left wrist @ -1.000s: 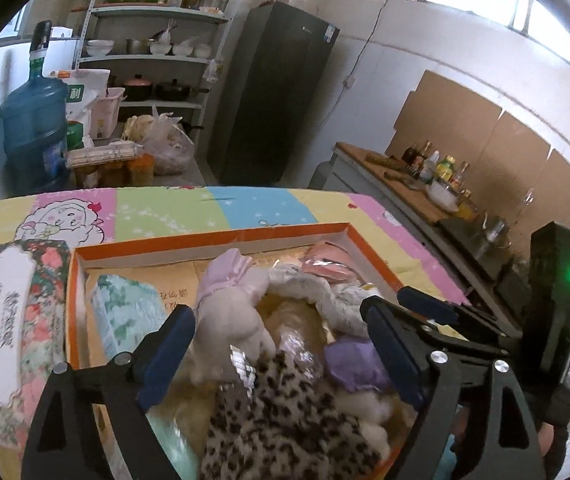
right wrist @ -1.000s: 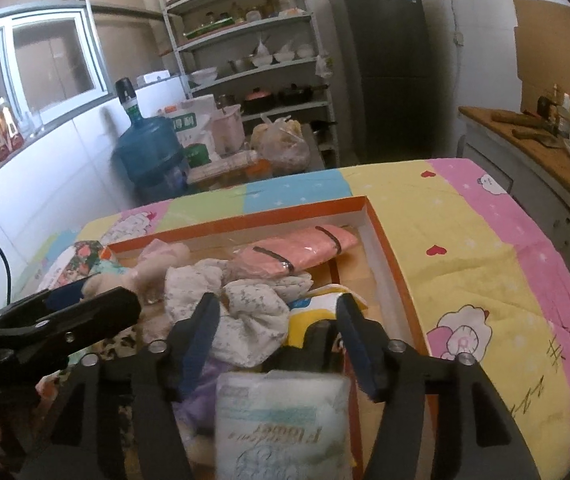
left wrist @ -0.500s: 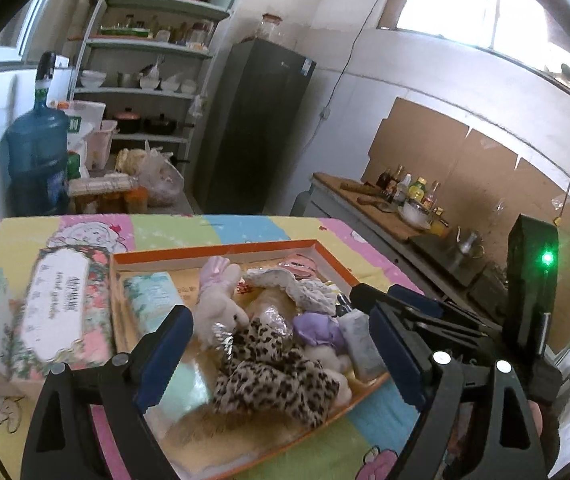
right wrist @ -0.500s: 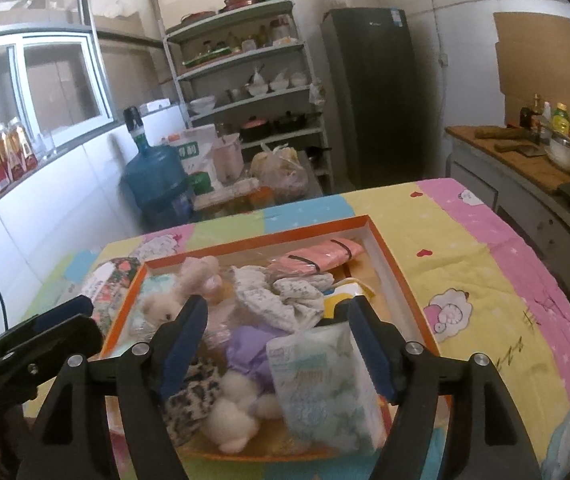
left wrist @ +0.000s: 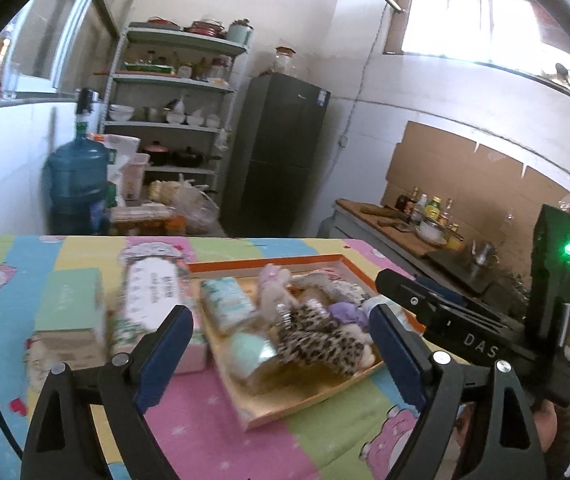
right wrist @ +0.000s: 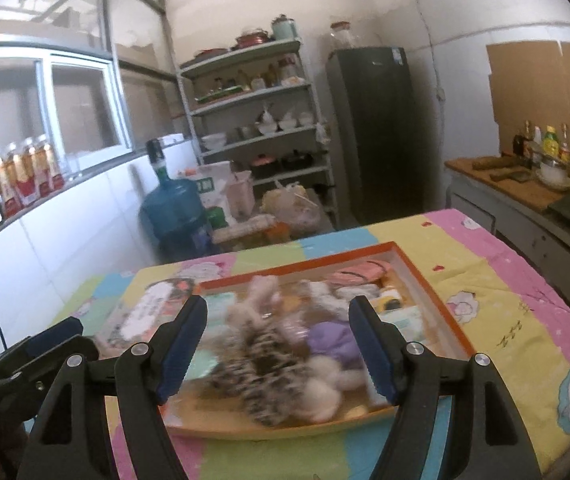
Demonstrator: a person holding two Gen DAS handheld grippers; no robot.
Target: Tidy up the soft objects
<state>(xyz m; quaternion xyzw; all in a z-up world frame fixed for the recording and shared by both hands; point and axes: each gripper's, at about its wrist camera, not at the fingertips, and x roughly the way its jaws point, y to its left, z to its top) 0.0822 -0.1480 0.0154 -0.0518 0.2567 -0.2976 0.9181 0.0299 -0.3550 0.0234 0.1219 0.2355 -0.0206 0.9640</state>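
Note:
An orange-rimmed tray [left wrist: 309, 261] [right wrist: 437, 296] on the patchwork table holds a pile of soft things: a leopard-print piece [left wrist: 321, 338] [right wrist: 259, 368], a pale plush bunny [left wrist: 273, 286] [right wrist: 259, 296], a purple item [left wrist: 347, 312] [right wrist: 331, 338], a pink pouch [right wrist: 361, 272] and tissue packs [left wrist: 225, 304]. My left gripper [left wrist: 277, 356] is open and empty, held back above the tray's near side. My right gripper [right wrist: 275, 350] is open and empty, also back from the tray.
A floral box [left wrist: 153, 300] and a pale green box [left wrist: 69, 312] stand left of the tray. A blue water jug [right wrist: 173, 212], shelves [right wrist: 261, 112] and a dark fridge [right wrist: 377, 128] lie beyond the table. A kitchen counter [right wrist: 525, 196] runs along the right.
Both grippers have pulled back and up from the tray. The tissue pack that lay between the right fingers now lies in the tray's right side.

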